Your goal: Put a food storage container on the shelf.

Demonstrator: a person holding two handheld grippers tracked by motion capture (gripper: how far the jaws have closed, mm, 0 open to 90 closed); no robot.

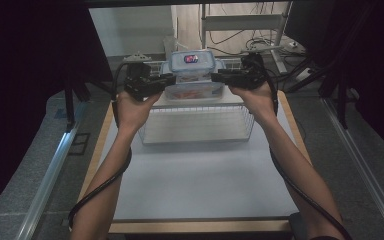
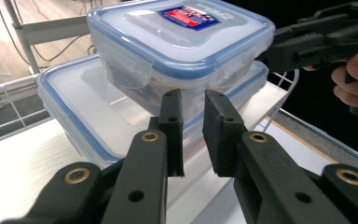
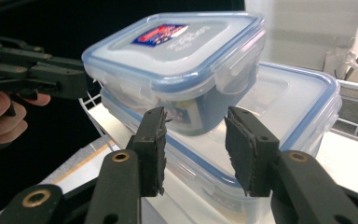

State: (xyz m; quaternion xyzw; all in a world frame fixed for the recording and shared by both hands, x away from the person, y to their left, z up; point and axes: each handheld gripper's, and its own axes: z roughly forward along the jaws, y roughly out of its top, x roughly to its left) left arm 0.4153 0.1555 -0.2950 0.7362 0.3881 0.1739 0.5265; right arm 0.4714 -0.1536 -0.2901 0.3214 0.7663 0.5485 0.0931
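A: Count? 
B: Two containers, stacked. Small container (image 1: pixel 192 63) sits on the large container (image 1: pixel 195 92), both between the left tool (image 1: pixel 172 79) and right tool (image 1: pixel 214 77). One wire basket (image 1: pixel 197 125) under them.
A: Tools?
B: Left tool narrow, a slim gap, nothing between the pads, just short of the small container's side. Right tool half open, nothing gripped, the stack just ahead.
A: Surface, room?
B: White tabletop (image 1: pixel 200 180) with a wood edge. Dark curtains at the sides, cables and a shelf frame (image 1: pixel 242 22) beyond the tools.
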